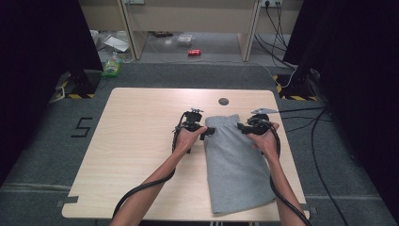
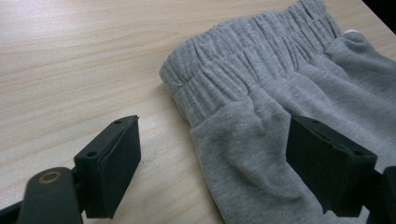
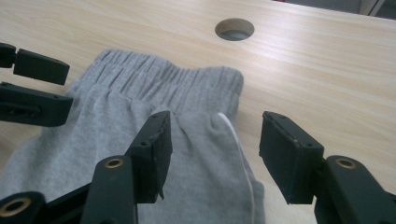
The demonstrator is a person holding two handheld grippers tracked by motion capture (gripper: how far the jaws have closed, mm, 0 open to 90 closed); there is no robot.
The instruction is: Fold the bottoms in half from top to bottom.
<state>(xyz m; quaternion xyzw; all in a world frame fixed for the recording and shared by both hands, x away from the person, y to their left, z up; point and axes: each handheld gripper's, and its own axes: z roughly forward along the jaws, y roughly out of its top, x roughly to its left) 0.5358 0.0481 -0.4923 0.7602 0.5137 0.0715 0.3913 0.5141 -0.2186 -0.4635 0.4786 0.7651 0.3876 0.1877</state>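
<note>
On the pale worktop [image 1: 141,141], folded grey shorts [image 1: 235,165] lie flat, waistband away from the person. The left claw [image 1: 205,132] and right claw [image 1: 241,126] flank that waistband — both spread, neither pinching the cloth.

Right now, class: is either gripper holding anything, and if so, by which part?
Nothing is held. The left gripper stands open astride the left edge of the grey shorts below the waistband; the right gripper stands open over the right edge.
</note>
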